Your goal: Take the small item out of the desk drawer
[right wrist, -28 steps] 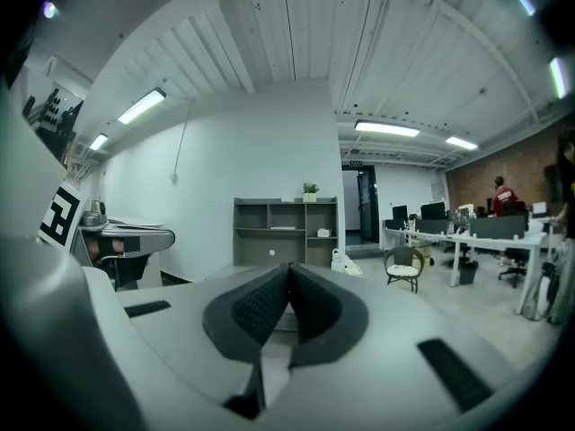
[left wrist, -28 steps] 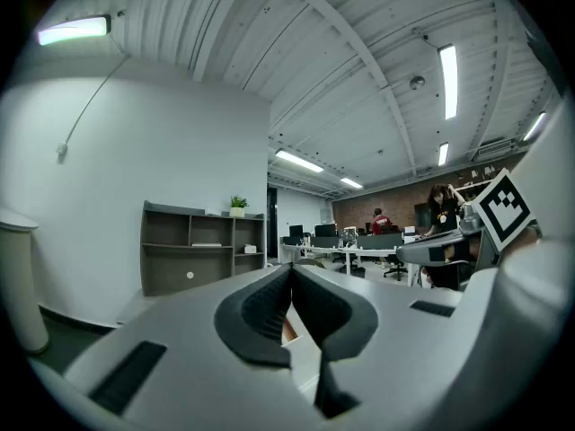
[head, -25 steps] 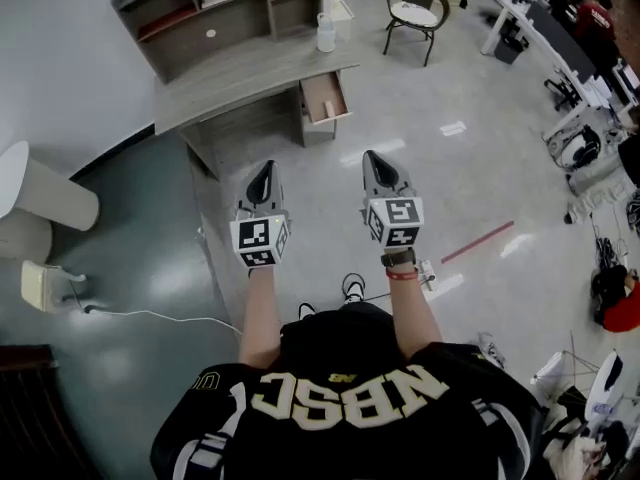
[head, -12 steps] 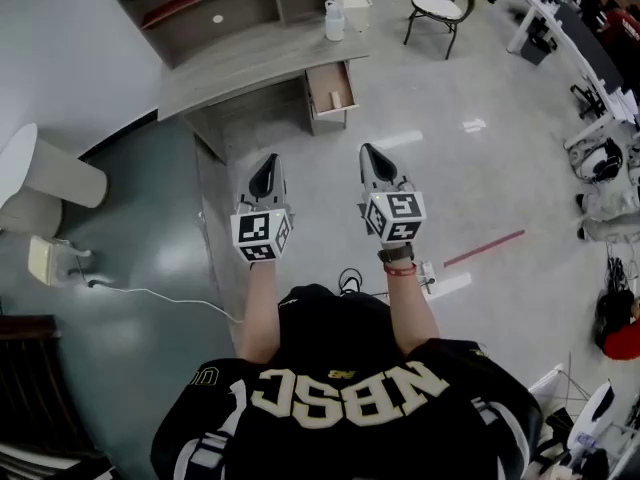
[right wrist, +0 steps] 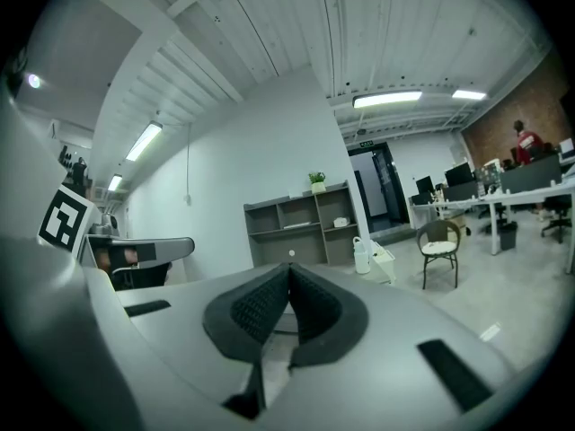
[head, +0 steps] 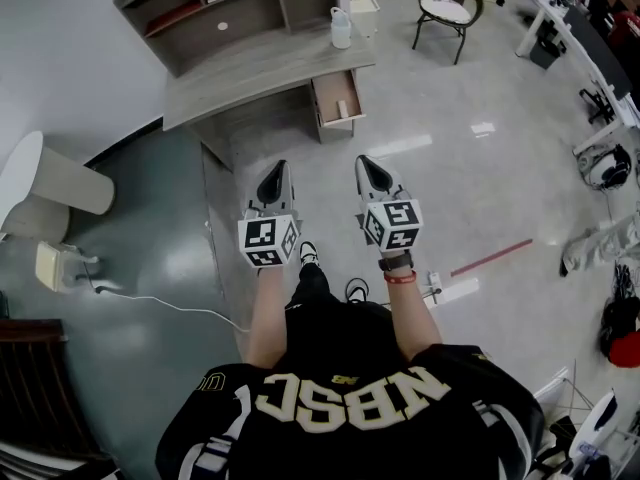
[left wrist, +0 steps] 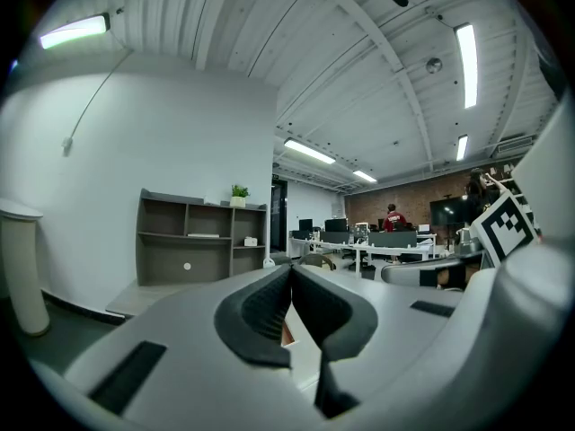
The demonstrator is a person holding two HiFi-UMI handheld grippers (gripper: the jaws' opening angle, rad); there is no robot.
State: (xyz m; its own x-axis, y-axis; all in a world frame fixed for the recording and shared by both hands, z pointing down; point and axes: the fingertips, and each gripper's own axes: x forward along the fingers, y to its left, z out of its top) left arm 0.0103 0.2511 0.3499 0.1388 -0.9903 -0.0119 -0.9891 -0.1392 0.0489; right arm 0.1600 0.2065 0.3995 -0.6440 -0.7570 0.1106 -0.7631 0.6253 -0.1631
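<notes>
**Grey desk, drawer open; both tongs closed and empty**

Wooden drawer (head: 337, 98) is hanging open from the grey desk (head: 260, 73), at 12 o'clock from both tongs and well apart from them. A small pale item (head: 345, 109) is showing near the drawer's front end, too small to identify. Left gripper (head: 272, 178) and right gripper (head: 372, 173) are pointing toward the desk, each with its jaws pressed together and nothing between them. Bare floor (head: 440, 188) is lying open between tongs and drawer. A chair (head: 447, 6) is standing at 1 o'clock. A white jug (head: 341, 28) is sitting on the desk edge just beyond the drawer.
</notes>
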